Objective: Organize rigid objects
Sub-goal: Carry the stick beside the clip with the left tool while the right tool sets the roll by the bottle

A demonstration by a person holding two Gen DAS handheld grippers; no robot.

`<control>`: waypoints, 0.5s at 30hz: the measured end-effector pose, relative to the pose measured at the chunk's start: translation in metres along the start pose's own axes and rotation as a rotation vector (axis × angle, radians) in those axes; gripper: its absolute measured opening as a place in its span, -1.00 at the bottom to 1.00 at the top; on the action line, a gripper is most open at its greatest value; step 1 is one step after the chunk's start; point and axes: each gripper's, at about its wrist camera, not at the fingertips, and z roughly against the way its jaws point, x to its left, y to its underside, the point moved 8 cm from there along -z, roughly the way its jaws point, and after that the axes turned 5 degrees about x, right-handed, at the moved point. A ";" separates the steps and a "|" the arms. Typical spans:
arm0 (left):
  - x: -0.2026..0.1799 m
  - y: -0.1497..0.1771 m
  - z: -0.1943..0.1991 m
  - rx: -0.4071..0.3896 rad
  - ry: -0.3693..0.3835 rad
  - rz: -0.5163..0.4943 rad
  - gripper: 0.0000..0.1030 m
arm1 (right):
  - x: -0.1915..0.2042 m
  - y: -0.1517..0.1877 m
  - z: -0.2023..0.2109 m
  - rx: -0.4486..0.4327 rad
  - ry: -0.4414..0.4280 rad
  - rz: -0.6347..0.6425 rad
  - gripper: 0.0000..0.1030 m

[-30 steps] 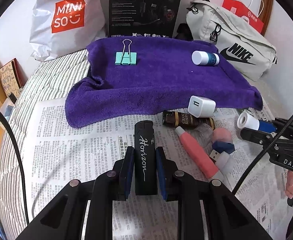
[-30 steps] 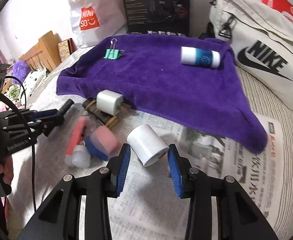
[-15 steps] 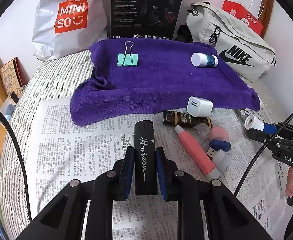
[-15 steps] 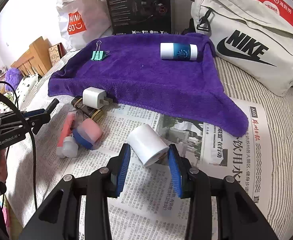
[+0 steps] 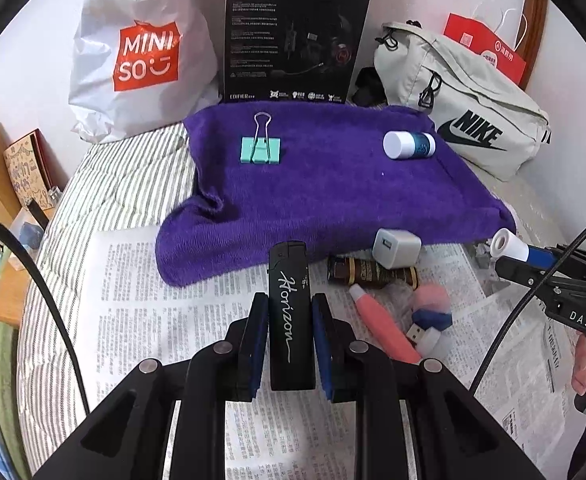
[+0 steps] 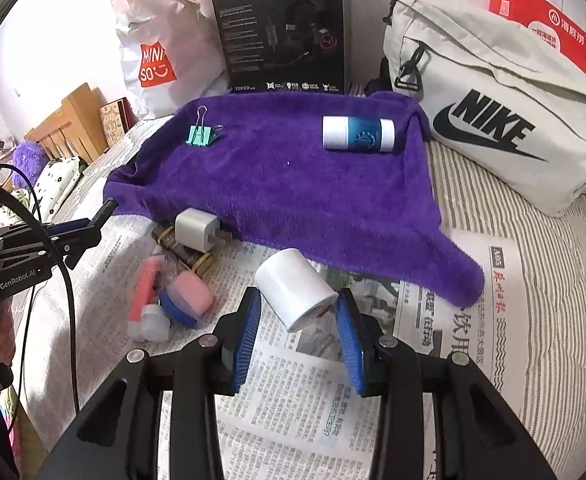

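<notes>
Black lighter [image 5: 291, 316] sits clamped between the left fingers [image 5: 258, 336]; white roll [image 6: 295, 294] between the right fingers [image 6: 347, 328], held

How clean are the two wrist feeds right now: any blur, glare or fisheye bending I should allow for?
Left wrist view: the black lighter is sharp, the pink sponge is smeared, and the corners are vignetted black. Right wrist view: the white wall is blown out at upper left, the Nike bag bulges with barrel distortion, and the white roll is crisp.

A purple towel [image 5: 333, 184] lies on a grey-striped sheet [image 5: 125, 184]; teal clip [image 5: 261, 151] far left, black lighter [image 5: 291, 312] near.
</notes>
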 end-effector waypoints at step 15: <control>0.012 -0.036 -0.001 -0.017 0.001 0.006 -0.59 | -0.003 -0.038 0.003 -0.020 0.007 0.002 -0.26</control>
